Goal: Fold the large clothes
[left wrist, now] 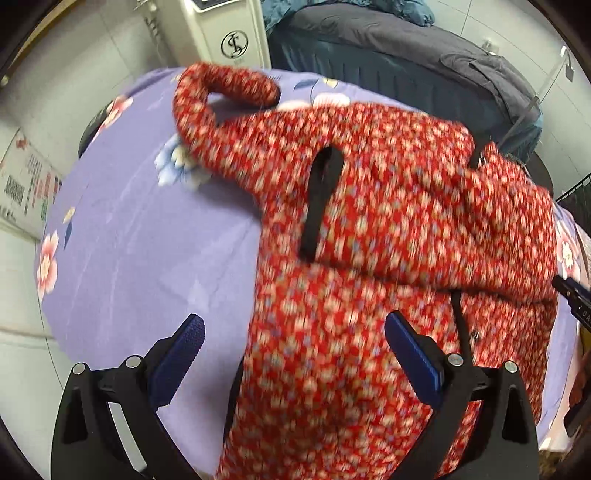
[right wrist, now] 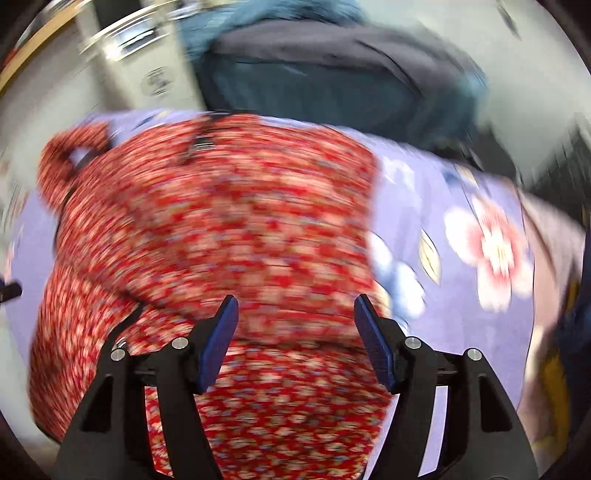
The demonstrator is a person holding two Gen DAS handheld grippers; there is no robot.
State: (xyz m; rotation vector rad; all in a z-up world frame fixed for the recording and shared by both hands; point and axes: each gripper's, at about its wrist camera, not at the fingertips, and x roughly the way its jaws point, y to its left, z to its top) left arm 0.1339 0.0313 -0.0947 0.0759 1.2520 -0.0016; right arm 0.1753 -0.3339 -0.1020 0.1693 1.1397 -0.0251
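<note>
A large red floral garment [left wrist: 369, 236] with black trim lies partly folded on a round table under a lilac flowered cloth [left wrist: 129, 240]. One sleeve [left wrist: 221, 88] curls at the far left of the garment. My left gripper [left wrist: 293, 328] hovers open above the garment's near left edge, nothing between its blue pads. In the blurred right wrist view the same garment [right wrist: 229, 229] fills the middle, and my right gripper [right wrist: 295, 310] stands open above its folded near part, pads clear of the fabric. The tip of the right gripper [left wrist: 572, 295] shows at the right edge of the left wrist view.
A white appliance [left wrist: 221, 33] stands beyond the table at the back left. A dark sofa [left wrist: 388, 62] with grey and blue clothes on it lies behind. A printed carton [left wrist: 26, 184] sits at the left. Bare lilac cloth [right wrist: 461, 229] shows right of the garment.
</note>
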